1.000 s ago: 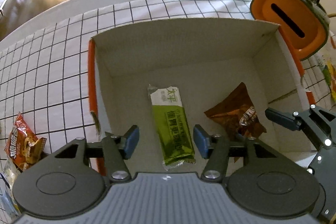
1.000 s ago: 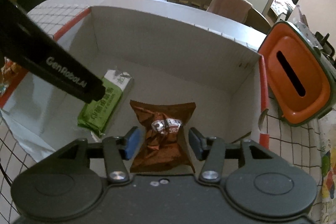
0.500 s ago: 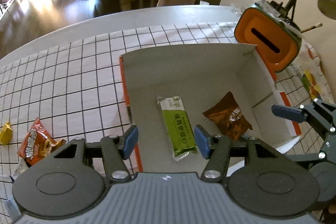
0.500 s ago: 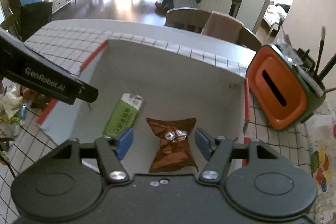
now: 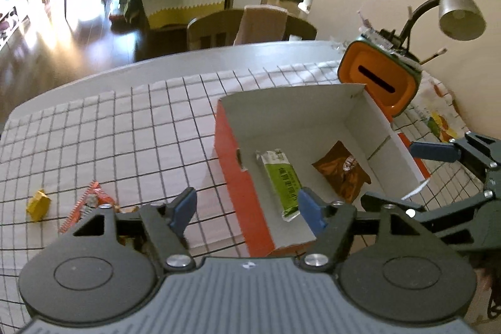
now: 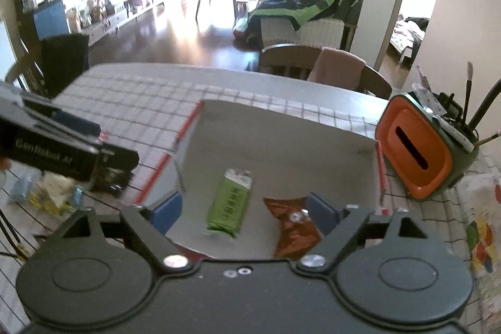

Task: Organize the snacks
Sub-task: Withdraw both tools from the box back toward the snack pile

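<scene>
Foil packs look light, crinkly and slippery: green bar (image 5: 279,181) and brown pouch (image 5: 343,176) lie inside the box (image 5: 233,157), red pack (image 5: 89,204) left of it. Left gripper (image 5: 245,210) and right gripper (image 6: 245,210) hang agape, empty; best pinch the red pack across its flat middle, gently.

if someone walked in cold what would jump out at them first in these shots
Most likely the open white cardboard box with orange outer sides on the grid-patterned tablecloth, with a green snack bar and a crinkled brown snack packet lying apart on its floor. Next, the bright orange slotted holder just beyond the box's far right corner. Both the left gripper and right gripper hang open and empty.
</scene>
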`<control>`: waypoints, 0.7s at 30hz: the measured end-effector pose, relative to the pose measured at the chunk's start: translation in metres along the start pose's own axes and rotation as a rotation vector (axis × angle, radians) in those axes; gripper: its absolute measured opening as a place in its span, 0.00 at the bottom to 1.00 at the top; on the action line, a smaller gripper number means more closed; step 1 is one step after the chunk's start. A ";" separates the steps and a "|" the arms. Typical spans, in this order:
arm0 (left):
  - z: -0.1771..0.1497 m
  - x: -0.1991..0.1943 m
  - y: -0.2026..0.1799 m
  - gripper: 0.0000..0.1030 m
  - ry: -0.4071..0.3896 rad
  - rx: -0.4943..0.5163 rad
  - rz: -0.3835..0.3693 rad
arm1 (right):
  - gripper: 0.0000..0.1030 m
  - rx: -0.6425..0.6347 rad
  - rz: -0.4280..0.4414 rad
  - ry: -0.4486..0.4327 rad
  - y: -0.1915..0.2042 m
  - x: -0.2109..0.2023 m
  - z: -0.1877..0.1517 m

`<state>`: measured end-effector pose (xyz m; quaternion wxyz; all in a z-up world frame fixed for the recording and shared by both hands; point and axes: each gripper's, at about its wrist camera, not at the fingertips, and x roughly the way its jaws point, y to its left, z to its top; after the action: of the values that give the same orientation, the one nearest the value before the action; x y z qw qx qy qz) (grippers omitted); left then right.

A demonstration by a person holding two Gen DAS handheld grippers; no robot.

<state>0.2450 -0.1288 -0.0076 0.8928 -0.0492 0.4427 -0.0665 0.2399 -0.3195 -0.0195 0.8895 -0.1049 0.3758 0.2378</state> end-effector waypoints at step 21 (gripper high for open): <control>-0.076 -0.087 0.110 0.84 -0.113 0.031 0.041 | 1.00 0.073 0.137 -0.060 0.109 -0.007 -0.012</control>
<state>0.1405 -0.0084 -0.0019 0.9183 -0.0299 0.3914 -0.0519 0.1739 -0.2323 -0.0233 0.8851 -0.0394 0.3639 0.2876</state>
